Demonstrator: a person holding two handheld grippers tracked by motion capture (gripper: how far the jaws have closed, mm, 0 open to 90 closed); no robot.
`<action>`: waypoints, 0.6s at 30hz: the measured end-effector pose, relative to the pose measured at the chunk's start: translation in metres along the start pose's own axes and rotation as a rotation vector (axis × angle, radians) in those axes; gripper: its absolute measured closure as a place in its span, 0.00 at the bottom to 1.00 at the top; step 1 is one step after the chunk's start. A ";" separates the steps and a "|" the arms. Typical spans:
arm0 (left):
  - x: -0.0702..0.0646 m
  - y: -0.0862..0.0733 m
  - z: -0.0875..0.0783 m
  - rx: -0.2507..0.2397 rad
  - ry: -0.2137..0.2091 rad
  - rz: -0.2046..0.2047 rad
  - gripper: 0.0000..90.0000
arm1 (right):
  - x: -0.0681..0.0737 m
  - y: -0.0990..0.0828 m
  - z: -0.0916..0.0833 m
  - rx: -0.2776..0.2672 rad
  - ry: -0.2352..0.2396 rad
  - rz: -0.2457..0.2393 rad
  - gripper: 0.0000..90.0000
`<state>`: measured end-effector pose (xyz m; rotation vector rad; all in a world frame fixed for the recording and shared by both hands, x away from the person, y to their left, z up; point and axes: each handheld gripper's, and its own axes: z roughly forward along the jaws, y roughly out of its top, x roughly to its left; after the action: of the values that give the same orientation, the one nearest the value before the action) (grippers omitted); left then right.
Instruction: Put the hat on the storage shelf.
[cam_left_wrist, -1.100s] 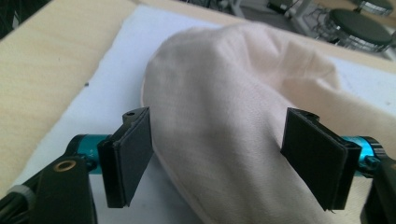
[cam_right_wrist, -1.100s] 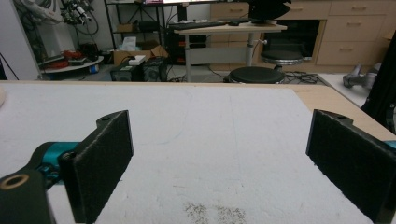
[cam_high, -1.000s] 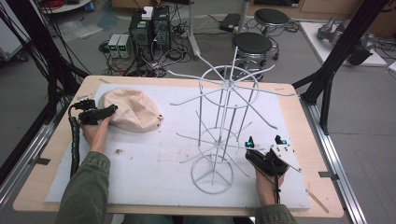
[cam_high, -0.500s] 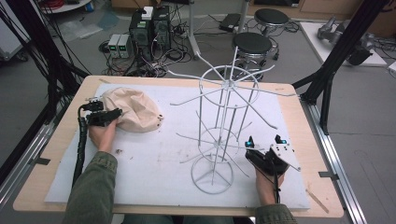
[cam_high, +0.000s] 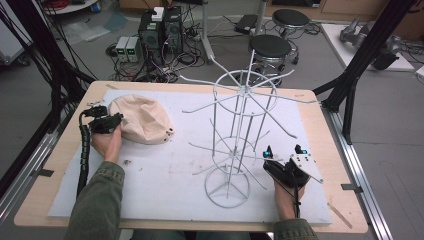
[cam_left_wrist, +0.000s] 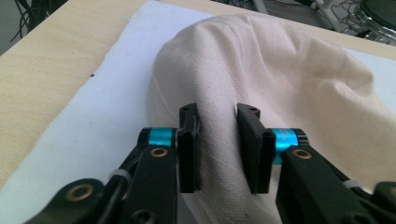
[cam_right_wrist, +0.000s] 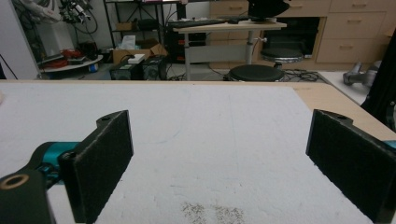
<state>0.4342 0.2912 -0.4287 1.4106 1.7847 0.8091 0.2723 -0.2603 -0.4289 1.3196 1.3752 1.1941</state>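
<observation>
**Left claw pinches the hat; the rack waits**

The white mat (cam_high: 165, 185) covers most of the table (cam_high: 40, 200), and both claws work over it. The wire rack (cam_high: 235, 145) stands upright well to the right of the left claw and just left of the right claw. The cream hat (cam_high: 142, 120) lies slumped on the mat, directly ahead of the left claw (cam_high: 116, 121).

The left claw (cam_left_wrist: 218, 140) has just been closing: its jaws stand narrow, a fold of the hat's cloth bunched between the pads, which appear to press on it. The right claw (cam_high: 284, 150) rests on the mat, jaws spread wide with nothing between them.

The step in hand looks like the grasp. Next, probably, a lift clear of the mat and a carry rightward toward a rack prong, keeping the soft cloth from slipping out.
</observation>
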 end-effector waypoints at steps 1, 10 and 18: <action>0.001 0.000 0.000 0.001 -0.002 0.004 0.80 | 0.000 0.000 0.000 -0.001 0.001 0.002 0.07; 0.004 -0.003 0.010 0.060 -0.002 -0.041 0.62 | 0.000 0.000 -0.001 -0.003 0.001 0.009 0.07; 0.004 -0.003 0.011 0.055 0.014 -0.056 0.63 | -0.001 0.000 -0.001 -0.005 -0.001 0.011 0.07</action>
<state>0.4412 0.2945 -0.4383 1.3871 1.8616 0.7475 0.2716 -0.2611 -0.4283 1.3255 1.3655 1.2031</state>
